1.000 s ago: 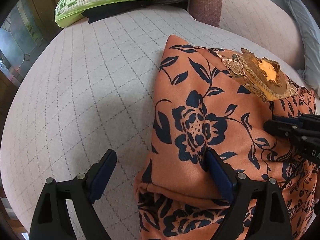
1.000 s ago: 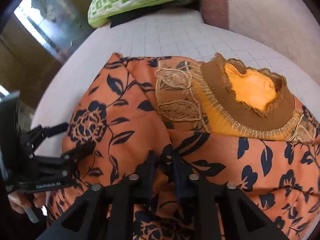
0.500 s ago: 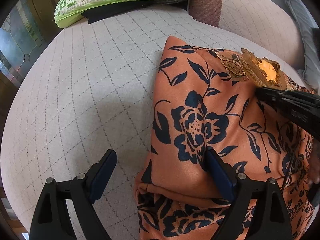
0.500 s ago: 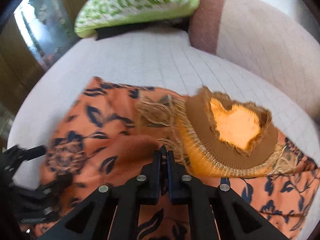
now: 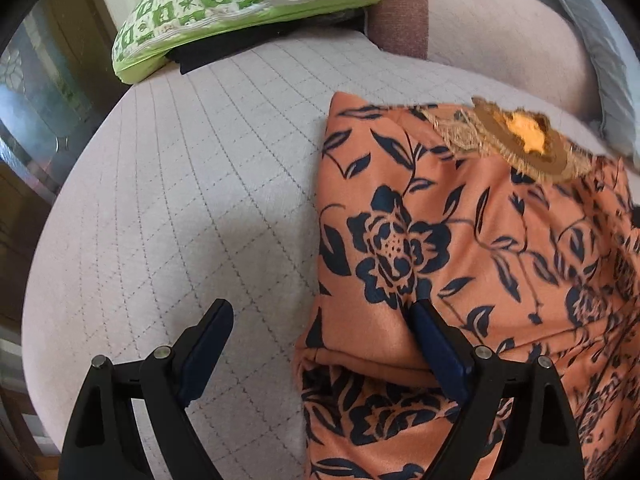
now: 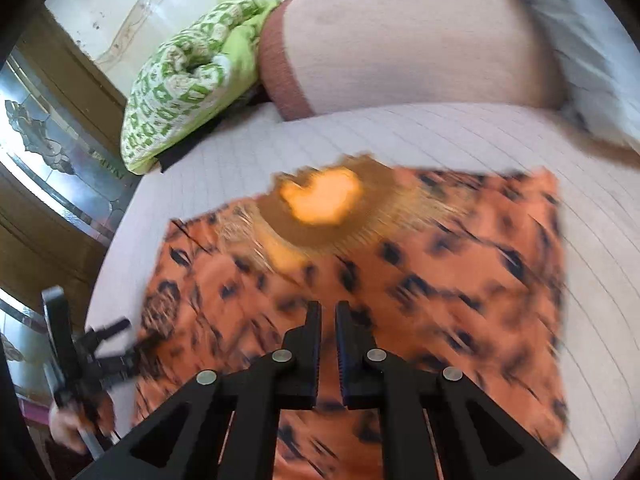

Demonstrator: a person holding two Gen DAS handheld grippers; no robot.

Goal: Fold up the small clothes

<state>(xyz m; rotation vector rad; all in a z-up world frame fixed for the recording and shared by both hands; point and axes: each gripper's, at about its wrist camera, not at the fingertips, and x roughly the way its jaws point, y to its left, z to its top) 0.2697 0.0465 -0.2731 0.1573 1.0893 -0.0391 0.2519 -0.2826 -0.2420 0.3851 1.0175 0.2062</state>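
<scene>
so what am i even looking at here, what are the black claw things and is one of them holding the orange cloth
Those claws are handheld grippers, one per hand, each carrying a camera looking along its jaws. The left gripper has jaws wide apart, straddling the folded edge of the orange flowered garment without pinching it. The right gripper has jaws nearly together, with nothing visibly between them. That view is blurred. The garment lies on a quilted cushion; a green patterned pillow sits behind.

garment [image 5: 472,240]: orange, navy floral print, gold-trimmed neckline | partly folded | flat on quilted cushion
</scene>
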